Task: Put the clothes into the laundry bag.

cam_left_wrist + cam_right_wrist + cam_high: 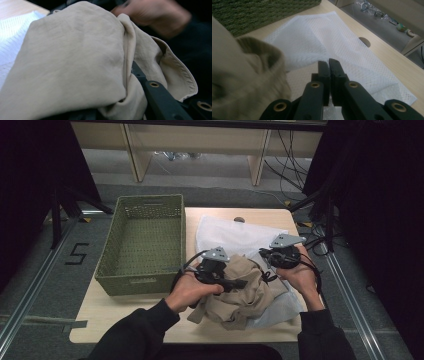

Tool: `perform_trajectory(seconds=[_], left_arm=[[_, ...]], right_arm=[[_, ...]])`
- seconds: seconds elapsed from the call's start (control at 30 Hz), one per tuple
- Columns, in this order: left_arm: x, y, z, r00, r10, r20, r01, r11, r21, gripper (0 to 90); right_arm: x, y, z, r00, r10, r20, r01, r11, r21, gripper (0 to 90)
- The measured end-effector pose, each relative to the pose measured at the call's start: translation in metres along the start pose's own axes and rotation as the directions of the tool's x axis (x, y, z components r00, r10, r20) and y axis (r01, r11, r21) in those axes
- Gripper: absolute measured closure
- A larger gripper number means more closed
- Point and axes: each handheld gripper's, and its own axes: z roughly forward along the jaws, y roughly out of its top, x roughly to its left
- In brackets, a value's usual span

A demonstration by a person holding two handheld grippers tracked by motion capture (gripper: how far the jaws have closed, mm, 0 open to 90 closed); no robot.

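A crumpled beige garment (245, 292) lies on a white mesh bag (225, 232) spread over the wooden table (125, 322). My left gripper (239, 282) reaches into the garment from the left and is shut on it. In the left gripper view the beige garment (70, 65) drapes over the jaws, leaving one black finger (160, 97) showing. My right gripper (267, 270) sits at the garment's right side. In the right gripper view, my right gripper (329, 62) has its jaws pressed together at a raised fold of the mesh bag (319, 40), with the beige garment (244, 82) at the left.
A green woven basket (142, 285) stands at the table's left, right beside the left hand. A round cable hole (239, 219) marks the table's far edge. Metal rails (30, 285) run along the floor on both sides, and shelving and cables lie beyond.
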Motion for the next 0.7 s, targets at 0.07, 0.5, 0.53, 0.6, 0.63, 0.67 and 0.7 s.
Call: perform_trajectory(seconds=[0.07, 0.5, 0.53, 0.6, 0.63, 0.67, 0.7], left_arm=[[0.004, -0.005, 0.017, 1.0, -0.001, 0.003, 0.001, 0.9999, 0.017, 73.1], [0.027, -0.025, 0.082, 0.9995, -0.009, -0.031, 0.012, 0.9929, 0.119, 73.2], [0.03, -0.023, 0.079, 0.9983, -0.009, -0.058, 0.015, 0.9933, 0.115, 73.5], [0.038, -0.02, 0.07, 0.9925, 0.004, -0.122, 0.011, 0.9928, 0.119, 73.9], [0.047, -0.018, 0.058, 0.9851, -0.01, -0.172, 0.029, 0.9939, 0.106, 74.1], [0.047, -0.018, 0.058, 0.9851, -0.01, -0.172, 0.029, 0.9939, 0.106, 74.1], [0.055, -0.014, 0.046, 0.9783, -0.019, -0.206, 0.038, 0.9954, 0.089, 74.1]], right_arm=[[0.0, 0.001, -0.001, 1.0, -0.002, 0.0, 0.002, 1.0, -0.004, 89.5], [0.007, 0.005, -0.004, 0.9987, -0.047, -0.018, 0.047, 0.999, -0.013, 89.5], [0.009, 0.006, -0.005, 0.9993, -0.029, -0.023, 0.029, 1.0, -0.009, 89.5], [0.009, 0.007, -0.007, 0.9989, -0.041, -0.024, 0.04, 0.999, -0.014, 89.5], [0.013, 0.008, -0.01, 0.9991, -0.037, -0.022, 0.037, 0.999, -0.008, 89.5], [0.013, 0.008, -0.01, 0.9991, -0.037, -0.022, 0.037, 0.999, -0.008, 89.5], [0.016, 0.011, -0.012, 0.9986, -0.042, -0.033, 0.042, 0.999, -0.008, 89.5]])
